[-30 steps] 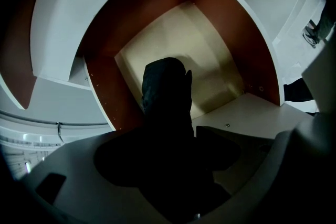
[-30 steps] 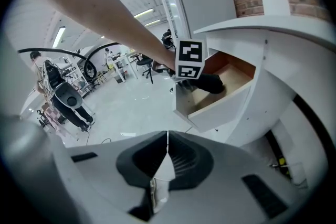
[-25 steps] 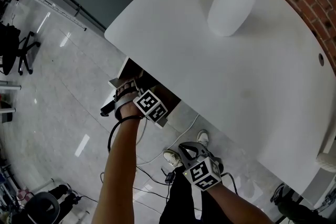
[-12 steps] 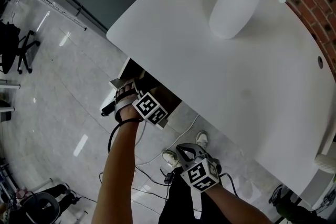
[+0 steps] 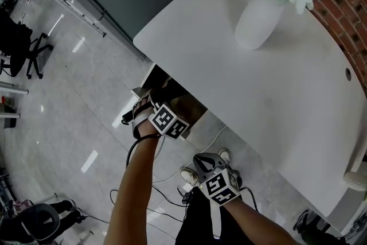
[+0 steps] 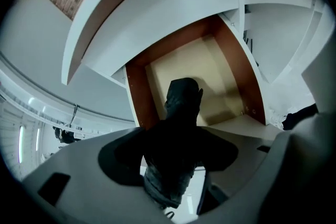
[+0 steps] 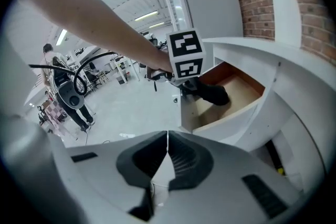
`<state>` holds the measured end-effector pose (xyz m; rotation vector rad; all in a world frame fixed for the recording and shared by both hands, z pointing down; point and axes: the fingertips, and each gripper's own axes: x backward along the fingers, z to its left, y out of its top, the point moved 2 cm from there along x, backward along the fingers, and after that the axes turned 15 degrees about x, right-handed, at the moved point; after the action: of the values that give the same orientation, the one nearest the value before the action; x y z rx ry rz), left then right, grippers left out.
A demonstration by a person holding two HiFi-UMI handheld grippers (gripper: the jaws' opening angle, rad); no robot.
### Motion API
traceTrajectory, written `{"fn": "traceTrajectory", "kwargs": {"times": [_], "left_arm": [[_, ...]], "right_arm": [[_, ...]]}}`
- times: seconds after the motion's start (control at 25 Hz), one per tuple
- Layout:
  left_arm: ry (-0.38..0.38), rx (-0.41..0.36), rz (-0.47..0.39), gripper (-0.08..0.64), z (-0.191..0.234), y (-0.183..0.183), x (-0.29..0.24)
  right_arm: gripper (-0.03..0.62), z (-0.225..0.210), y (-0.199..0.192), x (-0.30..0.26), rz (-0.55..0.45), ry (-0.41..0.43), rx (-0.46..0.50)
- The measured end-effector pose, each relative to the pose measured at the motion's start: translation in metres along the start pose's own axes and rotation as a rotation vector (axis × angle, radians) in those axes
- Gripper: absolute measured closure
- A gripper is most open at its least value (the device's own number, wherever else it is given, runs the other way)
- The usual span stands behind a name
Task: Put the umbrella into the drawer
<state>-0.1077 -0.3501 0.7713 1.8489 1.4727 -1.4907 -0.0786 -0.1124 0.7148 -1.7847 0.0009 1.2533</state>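
L forearm rising from frame bottom, L gripper (image 5: 144,109) tilted steeply down over drawer (image 6: 220,76) mid-frame, jaws wide, just closing, pinching umbrella (image 6: 181,107), R gripper (image 7: 167,157) lower centre, jaws pressed together, empty

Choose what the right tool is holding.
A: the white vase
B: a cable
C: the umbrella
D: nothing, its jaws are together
D: in the right gripper view, the right tool has its jaws closed against each other, with nothing between them.
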Motion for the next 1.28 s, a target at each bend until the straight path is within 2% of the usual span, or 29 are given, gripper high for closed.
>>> {"fn": "traceTrajectory", "kwargs": {"times": [0.24, 0.4, 0.52, 0.8, 1.0, 1.2, 1.28], "left_arm": [[0.012, 0.009, -0.014, 0.372, 0.000, -0.012, 0.020], [0.001, 0.087, -0.018, 0.469, -0.007, -0.023, 0.030], [-0.014, 0.159, -0.032, 0.515, -0.013, -0.031, 0.040], [-0.109, 0.423, -0.071, 0.552, -0.022, -0.040, 0.071], [-0.147, 0.603, -0.043, 0.552, -0.035, -0.060, 0.101], [-0.261, 0.885, -0.043, 0.554, -0.052, -0.080, 0.141], [-0.298, 0.954, -0.045, 0.554, -0.061, -0.084, 0.157]], "right_arm": [[0.575, 0.012, 0.008, 0.005, -0.019, -0.005, -0.021], [0.575, 0.028, 0.001, 0.007, -0.004, -0.009, -0.031], [0.575, 0.034, 0.003, 0.011, -0.014, -0.037, -0.013], [0.575, 0.034, 0.017, 0.029, -0.024, -0.076, -0.001], [0.575, 0.040, 0.032, 0.044, -0.031, -0.081, 0.007], [0.575, 0.044, 0.044, 0.063, -0.039, -0.084, 0.001], [0.575, 0.043, 0.046, 0.071, -0.034, -0.082, -0.002]]}}
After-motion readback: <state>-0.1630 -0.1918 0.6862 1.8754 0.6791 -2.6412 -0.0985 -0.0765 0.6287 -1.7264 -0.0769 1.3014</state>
